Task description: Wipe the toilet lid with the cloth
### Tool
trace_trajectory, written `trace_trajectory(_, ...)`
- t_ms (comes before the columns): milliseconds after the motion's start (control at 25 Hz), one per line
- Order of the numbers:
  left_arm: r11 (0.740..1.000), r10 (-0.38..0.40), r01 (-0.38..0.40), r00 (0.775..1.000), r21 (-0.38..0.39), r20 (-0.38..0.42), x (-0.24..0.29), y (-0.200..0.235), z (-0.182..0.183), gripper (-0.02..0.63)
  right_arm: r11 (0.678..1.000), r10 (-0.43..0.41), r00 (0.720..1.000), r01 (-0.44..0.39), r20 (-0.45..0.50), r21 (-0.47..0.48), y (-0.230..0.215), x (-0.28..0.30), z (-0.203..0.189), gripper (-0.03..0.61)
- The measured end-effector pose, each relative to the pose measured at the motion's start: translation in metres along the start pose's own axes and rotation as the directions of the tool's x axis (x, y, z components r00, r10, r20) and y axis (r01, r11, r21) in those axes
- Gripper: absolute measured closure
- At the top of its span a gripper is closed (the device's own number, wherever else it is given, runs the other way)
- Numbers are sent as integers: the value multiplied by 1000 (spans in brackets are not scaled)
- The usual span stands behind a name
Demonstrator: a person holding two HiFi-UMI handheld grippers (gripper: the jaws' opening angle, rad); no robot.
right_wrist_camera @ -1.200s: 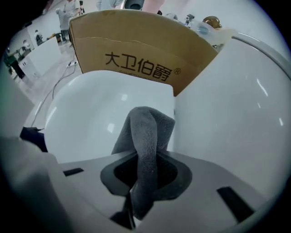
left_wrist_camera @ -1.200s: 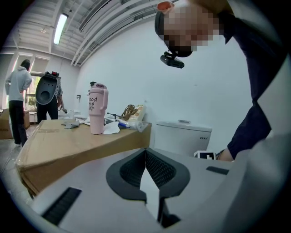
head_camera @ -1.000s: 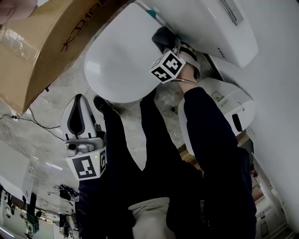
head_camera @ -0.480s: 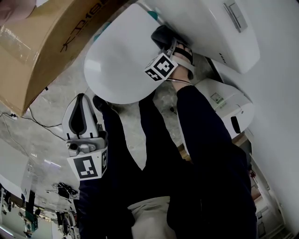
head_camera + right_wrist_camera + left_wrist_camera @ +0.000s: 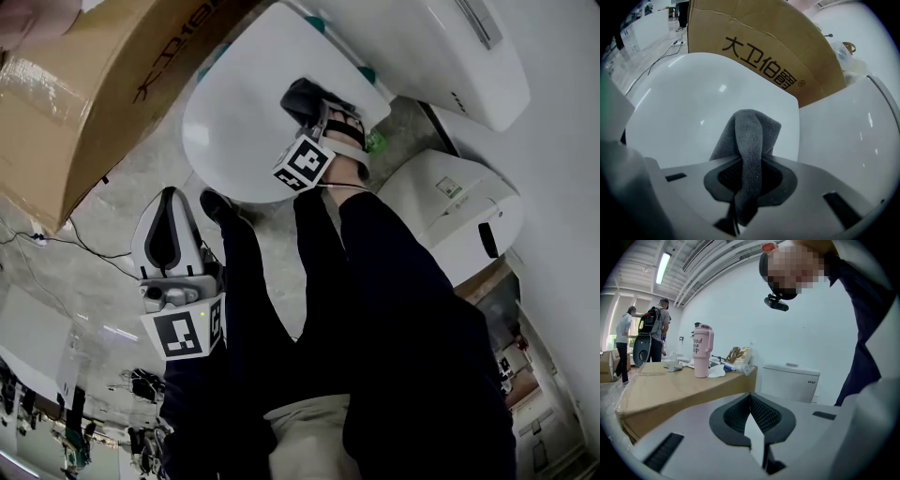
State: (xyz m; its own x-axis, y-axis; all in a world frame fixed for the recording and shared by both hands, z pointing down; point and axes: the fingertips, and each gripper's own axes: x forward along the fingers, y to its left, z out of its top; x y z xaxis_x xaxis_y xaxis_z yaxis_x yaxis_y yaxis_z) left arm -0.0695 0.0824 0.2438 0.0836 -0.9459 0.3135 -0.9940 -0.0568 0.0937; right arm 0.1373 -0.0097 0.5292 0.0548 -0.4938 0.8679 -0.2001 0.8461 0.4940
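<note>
The white toilet lid lies shut below me; it fills the right gripper view as a glossy surface. My right gripper is over the lid's right part, shut on a dark grey cloth. In its own view the cloth stands folded up out of the jaws, its front against the lid. My left gripper hangs off to the left of the toilet, above the floor. Its jaws are shut with nothing in them.
A big cardboard box stands close to the lid's left side, its printed face just behind the lid. The white tank rises at the back right. A second white fixture stands right. Cables cross the floor.
My right gripper has slid the cloth leftward from the lid's rear right edge onto the lid. The left gripper has barely moved.
</note>
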Motion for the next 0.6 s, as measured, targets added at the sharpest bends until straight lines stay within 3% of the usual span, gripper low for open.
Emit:
trace_trajectory(240, 1000, 1, -1, 1000, -1, 7, -15, 14, -2, 598, 998, 45, 999, -45, 12, -37, 53, -23, 19, 514)
trace_trajectory(600, 1000, 0, 0, 1000, -4, 20, -37, 28, -4, 598, 993, 121, 992, -121, 25, -2, 127, -59, 41, 514)
